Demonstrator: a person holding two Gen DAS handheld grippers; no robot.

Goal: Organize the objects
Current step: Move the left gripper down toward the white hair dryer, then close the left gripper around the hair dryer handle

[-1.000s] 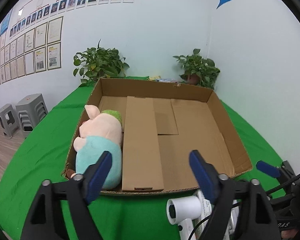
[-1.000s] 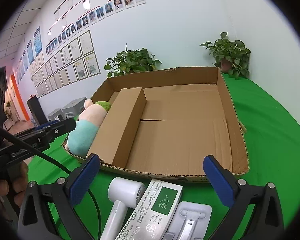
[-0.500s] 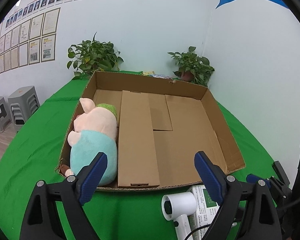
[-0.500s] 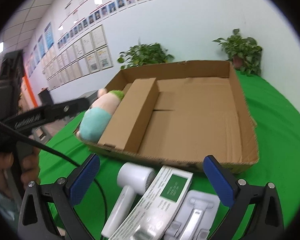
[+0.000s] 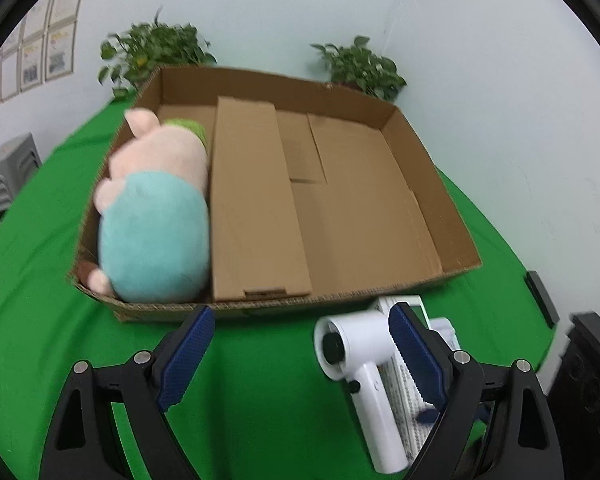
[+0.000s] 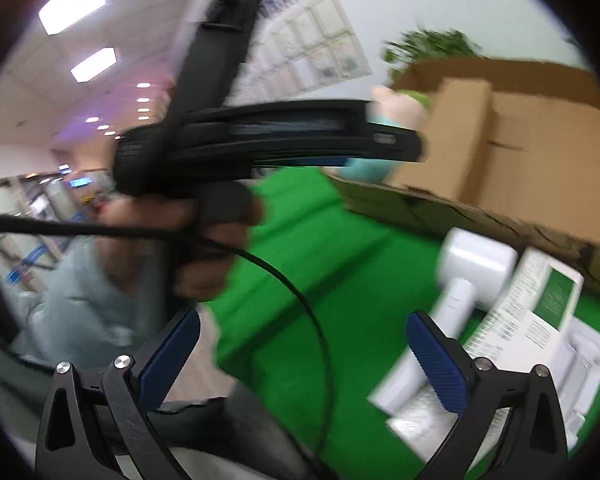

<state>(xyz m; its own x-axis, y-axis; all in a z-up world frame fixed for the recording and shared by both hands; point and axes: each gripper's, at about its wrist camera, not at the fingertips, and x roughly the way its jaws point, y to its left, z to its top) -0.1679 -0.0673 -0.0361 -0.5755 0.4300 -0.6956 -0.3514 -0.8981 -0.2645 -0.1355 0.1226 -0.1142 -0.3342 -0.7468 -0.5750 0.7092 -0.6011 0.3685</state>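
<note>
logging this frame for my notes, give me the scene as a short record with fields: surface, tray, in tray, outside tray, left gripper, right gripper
surface: green cloth
tray: shallow cardboard tray
in tray: plush pig at left end, long cardboard box touching it
outside tray: white hair dryer, green-labelled white box, white packet
left gripper: open, empty, jaws just opened further
right gripper: open, empty
</note>
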